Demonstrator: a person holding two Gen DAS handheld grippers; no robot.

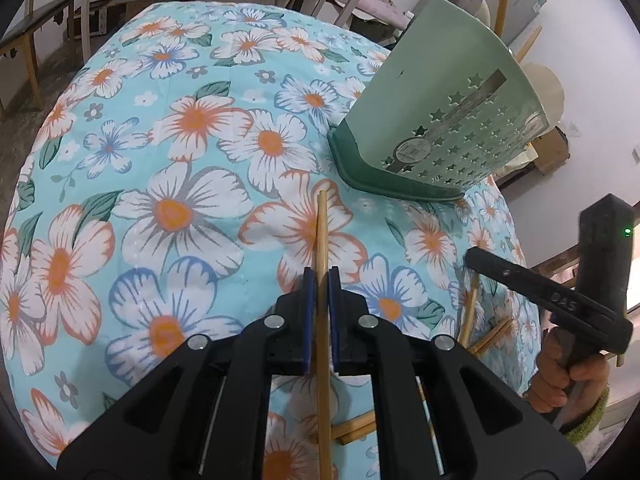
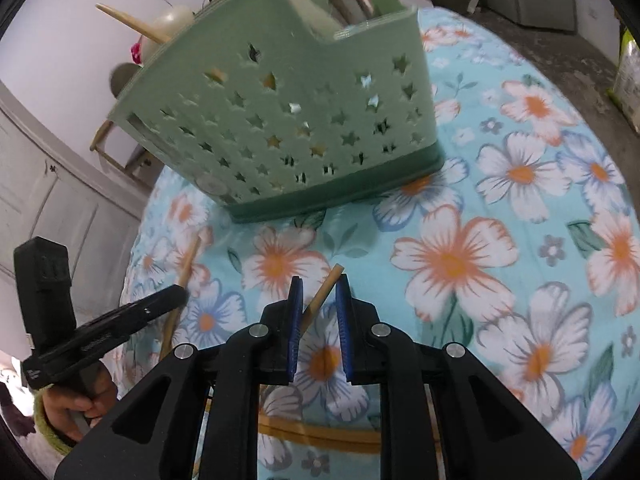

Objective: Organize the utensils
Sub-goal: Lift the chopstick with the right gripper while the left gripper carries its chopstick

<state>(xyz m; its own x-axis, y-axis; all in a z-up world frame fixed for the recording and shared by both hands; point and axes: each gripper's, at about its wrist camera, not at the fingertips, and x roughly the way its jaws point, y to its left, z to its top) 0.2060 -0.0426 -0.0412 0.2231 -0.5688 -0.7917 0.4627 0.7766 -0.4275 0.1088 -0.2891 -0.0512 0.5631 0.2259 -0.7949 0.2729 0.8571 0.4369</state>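
Observation:
A pale green utensil holder point(image 1: 440, 120) point(image 2: 288, 120) with star-shaped holes stands on the flowered tablecloth, with spoons and chopsticks sticking out of its top. My left gripper point(image 1: 320, 276) point(image 2: 180, 292) has a wooden chopstick point(image 1: 322, 236) running lengthwise between its blue pads. Thin gaps show on both sides of it, so the gripper is open. My right gripper point(image 2: 320, 284) point(image 1: 474, 258) is shut on another chopstick point(image 2: 326, 288), which sits slantwise across its pads, its tip pointing toward the holder. Both grippers are in front of the holder, apart from it.
Several loose chopsticks point(image 1: 488, 336) point(image 1: 356, 430) lie on the cloth near me. The round table point(image 1: 180, 120) drops off at its right edge point(image 1: 524, 280). A wooden bench point(image 1: 36, 44) stands beyond the table's far left, and a white cabinet point(image 2: 40, 168) beside it.

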